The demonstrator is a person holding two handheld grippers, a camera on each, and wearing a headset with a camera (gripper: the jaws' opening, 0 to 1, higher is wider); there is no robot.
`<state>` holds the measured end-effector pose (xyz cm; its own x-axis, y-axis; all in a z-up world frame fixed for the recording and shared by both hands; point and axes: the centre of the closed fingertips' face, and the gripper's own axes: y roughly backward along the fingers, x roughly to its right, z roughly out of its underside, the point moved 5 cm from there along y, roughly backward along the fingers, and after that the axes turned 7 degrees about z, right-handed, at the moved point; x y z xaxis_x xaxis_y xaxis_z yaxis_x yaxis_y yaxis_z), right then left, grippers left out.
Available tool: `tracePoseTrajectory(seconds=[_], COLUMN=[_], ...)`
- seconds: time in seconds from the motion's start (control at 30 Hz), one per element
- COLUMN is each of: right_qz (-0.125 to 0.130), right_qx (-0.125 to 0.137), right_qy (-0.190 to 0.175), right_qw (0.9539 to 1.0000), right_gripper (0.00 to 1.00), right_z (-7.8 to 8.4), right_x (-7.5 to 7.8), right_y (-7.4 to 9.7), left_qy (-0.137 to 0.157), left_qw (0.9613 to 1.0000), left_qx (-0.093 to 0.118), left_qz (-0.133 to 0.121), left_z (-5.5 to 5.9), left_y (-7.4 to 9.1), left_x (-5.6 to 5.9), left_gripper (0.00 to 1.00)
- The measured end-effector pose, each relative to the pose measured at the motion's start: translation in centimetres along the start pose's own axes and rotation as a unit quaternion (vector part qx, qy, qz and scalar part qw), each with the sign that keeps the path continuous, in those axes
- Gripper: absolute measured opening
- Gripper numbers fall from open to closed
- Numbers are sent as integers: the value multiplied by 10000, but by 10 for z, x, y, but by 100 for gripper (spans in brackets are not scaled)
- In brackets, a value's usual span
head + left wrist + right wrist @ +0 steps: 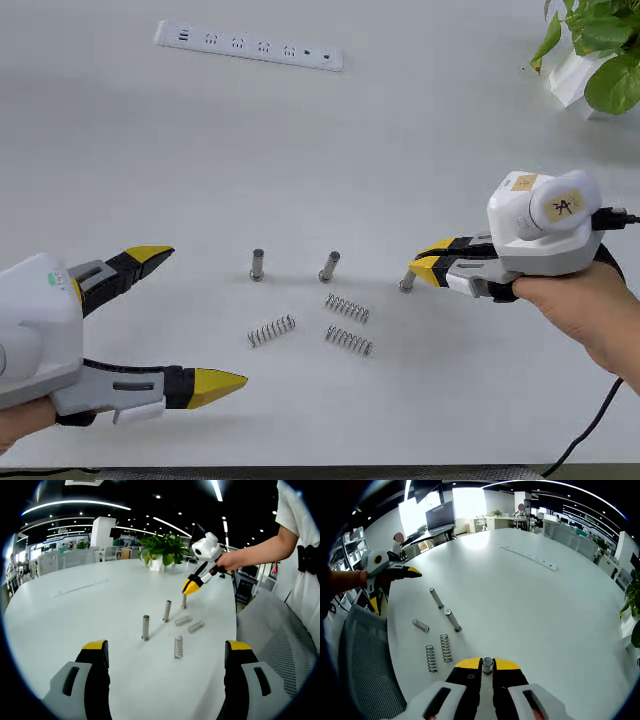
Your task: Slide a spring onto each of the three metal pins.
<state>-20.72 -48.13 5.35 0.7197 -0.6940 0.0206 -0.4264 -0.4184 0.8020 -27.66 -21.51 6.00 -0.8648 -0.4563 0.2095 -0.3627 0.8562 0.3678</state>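
At the right of the head view, a hand [578,300] holds the right gripper [425,268] nearly level, with the forearm coming in from the lower right edge. The jaws point toward the frame's left and are closed on the top of the right pin [407,283]. In the right gripper view, that pin's round end sits pinched between the two yellow tips. A black cable [590,430] runs down toward the lower right corner.

At the lower left of the head view, the left gripper [185,320] is held low over the white table [400,150] and points right. Its jaws are spread wide and hold nothing.

The left pin [257,265] and the middle pin [329,266] stand near the centre of the frame, both bare, and the middle one leans a little. Just below the pins, three springs lie flat on the table, apart from one another. The left spring [271,330] lies alone, with the upper spring [347,308] and the lower spring [348,341] to its right, one above the other.

A power strip [250,46] lies at the upper left, and a potted plant [598,55] stands in the upper right corner.
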Motion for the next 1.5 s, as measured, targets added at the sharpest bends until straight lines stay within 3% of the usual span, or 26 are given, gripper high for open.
tracePoseTrajectory(seconds=[0.57, 1.03, 1.5], right_qz=[62, 94, 124], right_qx=[145, 367, 296], right_qy=[94, 221, 553], right_qw=[9998, 9990, 9980], right_gripper=[4, 4, 4], right_z=[5, -4, -2], right_x=[-4, -3, -4], right_y=[2, -2, -6], left_qy=[1, -8, 6], left_qw=[10000, 10000, 10000], left_qx=[-5, 4, 13], left_qz=[37, 36, 15], left_z=[-1, -2, -1], left_y=[-1, -1, -1], left_x=[2, 1, 0], left_gripper=[95, 95, 95])
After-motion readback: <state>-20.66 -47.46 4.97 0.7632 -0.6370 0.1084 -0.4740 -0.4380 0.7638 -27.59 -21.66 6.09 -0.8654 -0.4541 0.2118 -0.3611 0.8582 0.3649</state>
